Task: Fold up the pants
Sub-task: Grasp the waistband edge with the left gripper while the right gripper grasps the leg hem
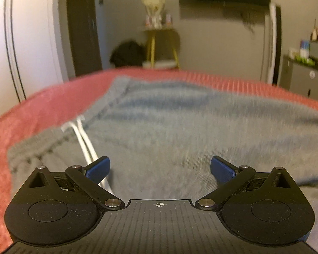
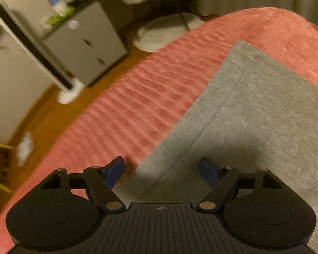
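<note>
Here grey pants [image 1: 180, 127] cover a ribbed pink bedspread [image 2: 137, 97]; wood floor [image 2: 42, 114] beyond.

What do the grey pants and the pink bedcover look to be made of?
Pants: soft matte knit, probably cotton fleece, going by the fuzzy surface, stitched seams and white drawcord. Bedcover: plush ribbed fabric, perhaps chenille or velour, with raised rows and a slight sheen.

Both wrist cams sit low, looking forward past their jaws; each sees the grey pants [image 1: 180, 127] on the red bed [image 2: 137, 97].
</note>
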